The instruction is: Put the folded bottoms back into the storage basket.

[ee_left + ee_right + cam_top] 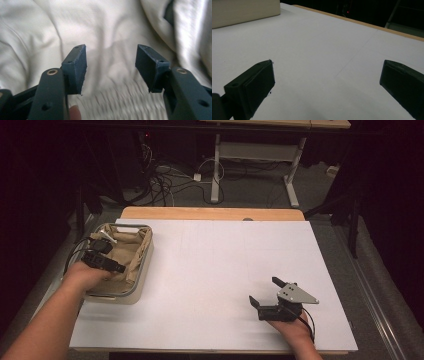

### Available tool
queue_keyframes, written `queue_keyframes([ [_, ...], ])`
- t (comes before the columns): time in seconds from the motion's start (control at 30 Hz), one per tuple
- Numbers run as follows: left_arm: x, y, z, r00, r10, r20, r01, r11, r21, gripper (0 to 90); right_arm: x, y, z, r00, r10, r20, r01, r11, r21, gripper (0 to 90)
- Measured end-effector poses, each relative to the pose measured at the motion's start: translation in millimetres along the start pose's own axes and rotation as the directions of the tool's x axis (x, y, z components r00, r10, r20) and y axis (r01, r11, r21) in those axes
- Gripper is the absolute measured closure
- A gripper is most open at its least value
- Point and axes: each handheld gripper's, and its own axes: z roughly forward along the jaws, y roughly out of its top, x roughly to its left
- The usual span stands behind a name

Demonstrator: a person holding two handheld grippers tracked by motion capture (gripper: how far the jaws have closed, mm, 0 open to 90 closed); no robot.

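one basket (cloth-lined), two grippers

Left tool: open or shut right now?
Open. The left tool has a clear gap between its jaws, with just the basket's cloth liner behind.

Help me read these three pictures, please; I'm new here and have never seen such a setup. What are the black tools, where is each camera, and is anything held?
A person sits at a table covered with a white board and holds a black two-jaw gripper in each hand. The high view looks down from above the person. There the left gripper reaches into a wire-framed basket lined with beige cloth, and the right gripper hovers over the bare board. The other two pictures come from cameras riding on the grippers, looking along their jaws. The left gripper view shows open jaws over the cloth lining, with nothing between them. The right gripper view shows wide-open, empty jaws above the board. Nothing is held.
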Motion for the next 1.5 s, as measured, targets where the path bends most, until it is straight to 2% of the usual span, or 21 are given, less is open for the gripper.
queue_keyframes([
  [0.03,-2.1,-0.2,0.3,1.0,0.004,0.008,-0.004,0.9995,0.032,34.5,0.1,0.2,-0.5,1.0,-0.001,-0.001,0.001,1.0,-0.003,0.5],
  [0.1,-7.5,-0.3,2.3,0.9995,0.029,-0.011,-0.027,0.995,0.096,26.7,0.3,0.4,-1.5,1.0,0.0,0.004,0.0,1.0,-0.004,0.5],
  [0.13,-9.0,-0.4,2.9,0.9992,0.034,-0.023,-0.032,0.9931,0.113,22.8,0.3,0.4,-1.8,1.0,0.002,0.005,-0.002,1.0,-0.006,0.5],
  [0.2,-9.5,0.7,4.3,0.9994,0.021,-0.028,-0.017,0.9891,0.146,16.1,0.4,0.7,-2.7,1.0,-0.001,0.008,0.001,1.0,-0.008,0.5],
  [0.27,-10.0,1.3,6.4,0.9991,0.02,-0.038,-0.012,0.983,0.183,12.3,0.4,0.7,-3.4,0.9999,0.0,0.011,0.0,1.0,-0.009,0.5],
  [0.37,-10.1,1.0,8.8,0.9992,0.017,-0.036,-0.009,0.9739,0.227,2.1,0.5,0.7,-4.8,0.9999,0.001,0.016,-0.001,1.0,-0.008,0.5],
  [0.47,-9.7,0.6,5.3,0.9995,-0.004,-0.03,0.011,0.9687,0.248,0.0,-0.5,1.0,-7.5,0.9997,0.002,0.025,-0.001,0.9999,-0.016,0.5],
  [0.63,-17.4,4.0,-10.3,0.9989,-0.002,-0.046,0.014,0.9672,0.254,0.0,-2.8,0.3,-10.2,0.9996,-0.005,0.026,0.006,0.9998,-0.021,0.5],
  [0.73,-26.1,9.0,-21.1,0.9986,0.017,-0.05,-0.003,0.9655,0.26,0.0,-3.6,0.2,-9.7,0.9996,-0.004,0.028,0.005,0.9998,-0.022,0.5],
  [0.87,-39.9,17.9,-36.1,0.9978,0.043,-0.05,-0.03,0.9697,0.243,0.0,-3.5,-0.3,-8.1,0.9996,-0.005,0.028,0.005,0.9998,-0.017,0.4],
  [1.0,-54.9,25.4,-44.6,0.9961,0.07,-0.054,-0.056,0.9704,0.235,0.0,-2.9,-0.4,-7.8,0.9995,0.0,0.033,0.0,1.0,-0.009,0.3],
  [1.27,-90.7,41.4,-54.1,0.9905,0.135,-0.028,-0.127,0.9712,0.202,0.0,-5.0,-1.1,-7.9,0.9991,0.012,0.041,-0.011,0.9999,-0.009,0.3],
  [1.5,-117.8,49.9,-42.5,0.9816,0.191,0.011,-0.189,0.9616,0.199,0.0,-4.8,-1.6,-8.6,0.9989,0.013,0.046,-0.012,0.9999,-0.008,0.3],
])
